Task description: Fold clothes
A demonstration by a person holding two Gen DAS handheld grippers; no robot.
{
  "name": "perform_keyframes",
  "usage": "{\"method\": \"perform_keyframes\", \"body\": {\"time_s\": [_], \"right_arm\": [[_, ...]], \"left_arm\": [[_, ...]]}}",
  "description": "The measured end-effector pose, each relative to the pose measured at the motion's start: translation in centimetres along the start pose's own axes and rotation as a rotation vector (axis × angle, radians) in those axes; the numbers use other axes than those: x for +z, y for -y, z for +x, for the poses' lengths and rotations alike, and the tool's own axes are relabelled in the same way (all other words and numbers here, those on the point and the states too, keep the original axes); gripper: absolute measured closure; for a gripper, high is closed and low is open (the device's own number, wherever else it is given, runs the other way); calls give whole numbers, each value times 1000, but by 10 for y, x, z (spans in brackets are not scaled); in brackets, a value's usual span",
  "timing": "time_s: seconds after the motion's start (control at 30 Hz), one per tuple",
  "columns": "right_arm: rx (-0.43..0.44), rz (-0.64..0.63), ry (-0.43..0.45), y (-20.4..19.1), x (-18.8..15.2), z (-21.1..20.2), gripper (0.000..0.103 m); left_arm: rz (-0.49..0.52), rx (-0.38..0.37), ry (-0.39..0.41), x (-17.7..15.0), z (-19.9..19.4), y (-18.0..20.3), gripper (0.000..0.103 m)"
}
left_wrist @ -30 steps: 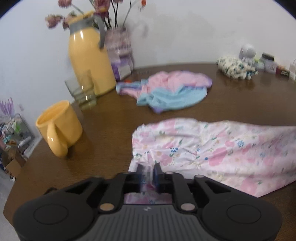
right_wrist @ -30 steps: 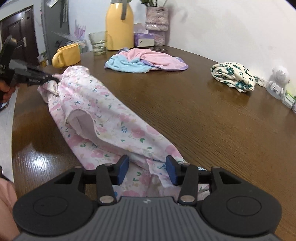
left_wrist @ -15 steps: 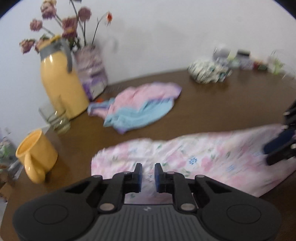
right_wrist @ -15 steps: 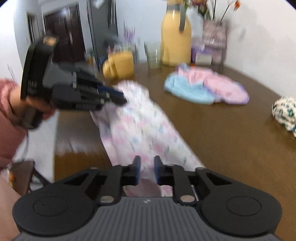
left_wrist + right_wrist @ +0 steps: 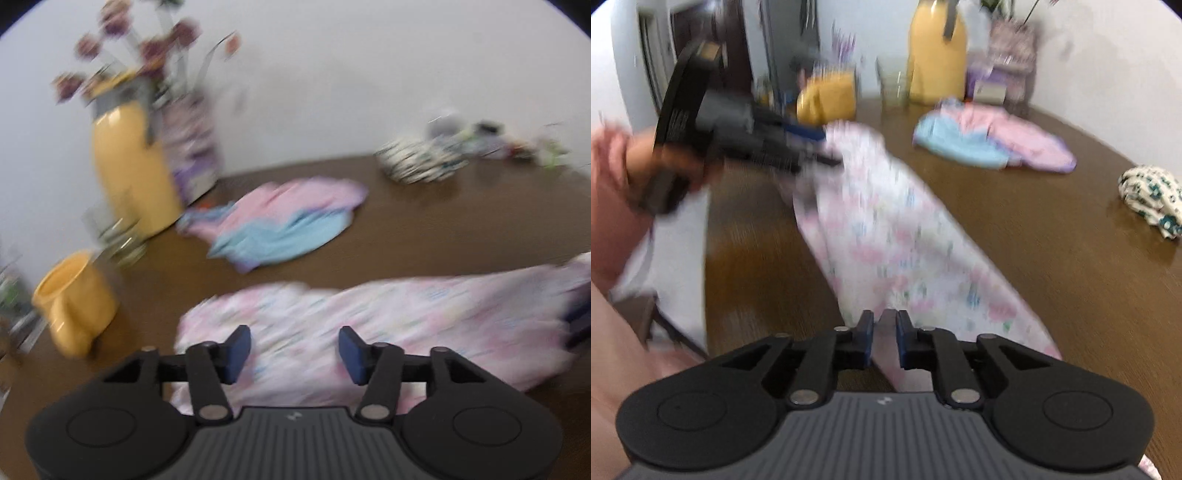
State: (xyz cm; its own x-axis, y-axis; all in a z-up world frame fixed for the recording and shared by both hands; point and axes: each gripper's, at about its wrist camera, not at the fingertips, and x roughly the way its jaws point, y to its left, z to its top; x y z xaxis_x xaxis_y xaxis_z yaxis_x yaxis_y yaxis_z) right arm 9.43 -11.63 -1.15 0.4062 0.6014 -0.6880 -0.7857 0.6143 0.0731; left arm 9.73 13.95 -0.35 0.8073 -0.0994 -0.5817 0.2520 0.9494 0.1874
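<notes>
A: Now, item one: left gripper (image 5: 291, 345)?
B: Fingers wide apart, holding nothing; a second ago they pinched the floral garment (image 5: 388, 317), which lies stretched along the wooden table (image 5: 443, 229).
A: Right gripper (image 5: 884, 341)?
B: Nearly closed on the garment's near end, having been open before.
A: Beyond?
B: Pink-and-blue garment (image 5: 288, 225), unfolded; patterned bundle (image 5: 1152, 199).
A: Meaning?
B: Likely a regrip by the left gripper.

Floral garment (image 5: 369, 325) stretched across table (image 5: 443, 236) front; second garment (image 5: 284, 225) behind it, jug (image 5: 133, 177) and mug (image 5: 74, 299) left (vase (image 5: 192, 144) beside jug), bundle (image 5: 417, 166) back right.
</notes>
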Motion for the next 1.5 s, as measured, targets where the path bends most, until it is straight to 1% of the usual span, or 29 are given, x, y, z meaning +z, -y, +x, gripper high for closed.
{"method": "perform_keyframes", "body": {"time_s": [0.07, 0.13, 0.17, 0.2, 0.3, 0.43, 0.5, 0.53, 0.6, 0.73, 0.77, 0.8, 0.83, 0.9, 0.97, 1.0, 1.07, 1.13, 1.17, 1.2, 1.3, 1.37, 1.43, 1.5], "right_arm": [[-12, -5, 40, -2, 8, 1, 86], [-16, -14, 55, -6, 14, 9, 86], [-5, -23, 45, -10, 16, 17, 86], [-6, -42, 35, -14, 17, 24, 86], [-44, -91, 9, -23, 16, 41, 86], [-72, -67, -28, -20, 8, 48, 86], [-88, -52, -43, -17, 1, 49, 86], [-88, -43, -42, -16, -2, 47, 86], [-86, -24, -40, -14, -7, 42, 86], [-84, -5, -31, -14, -15, 36, 85], [-83, 0, -27, -13, -16, 35, 85], [-84, 1, -25, -13, -16, 35, 85], [-85, 0, -24, -13, -16, 35, 85], [-87, -6, -27, -14, -15, 35, 85], [-83, -10, -33, -15, -14, 34, 82], [-79, -6, -28, -14, -13, 32, 80], [-78, 28, 22, -7, -9, 21, 74], [-130, 50, 60, 1, -6, 11, 72], [-168, 56, 62, 6, -6, 9, 72], [-211, 61, 56, 11, -7, 10, 72], [-285, 98, 19, 28, -13, 18, 72], [-294, 130, -7, 35, -19, 23, 71], [-284, 153, 6, 39, -24, 23, 69], [-271, 178, 14, 44, -27, 21, 67]], "left_arm": [[48, -63, 23, 4, -5, 15, 51], [98, -112, 17, 7, -2, 30, 61], [112, -131, 12, 8, 0, 36, 69], [119, -148, 6, 9, 4, 41, 72], [112, -202, 5, 14, 18, 50, 72], [143, -244, -27, 16, 41, 64, 72], [136, -239, -35, 16, 48, 64, 71], [120, -225, -36, 16, 51, 60, 71], [80, -184, -36, 16, 54, 49, 71], [-16, -110, -60, 8, 59, 15, 72], [-41, -92, -67, 5, 61, 6, 73], [-65, -73, -73, 3, 62, -3, 80], [-90, -55, -80, 0, 63, -11, 80], [-91, -43, -79, -1, 59, -14, 80], [-83, -36, -72, -1, 52, -13, 80], [-80, -31, -64, -2, 47, -13, 75], [-73, -22, -48, -3, 36, -12, 70], [-67, -12, -32, -5, 25, -11, 70], [-63, -7, -24, -6, 20, -10, 70], [-60, -2, -16, -6, 14, -10, 70], [-57, 6, -57, -17, 17, -9, 71], [-69, 7, -74, -25, 20, -10, 70], [-97, 2, -66, -31, 20, -13, 70], [-102, 8, -69, -31, 19, -13, 69]]}}
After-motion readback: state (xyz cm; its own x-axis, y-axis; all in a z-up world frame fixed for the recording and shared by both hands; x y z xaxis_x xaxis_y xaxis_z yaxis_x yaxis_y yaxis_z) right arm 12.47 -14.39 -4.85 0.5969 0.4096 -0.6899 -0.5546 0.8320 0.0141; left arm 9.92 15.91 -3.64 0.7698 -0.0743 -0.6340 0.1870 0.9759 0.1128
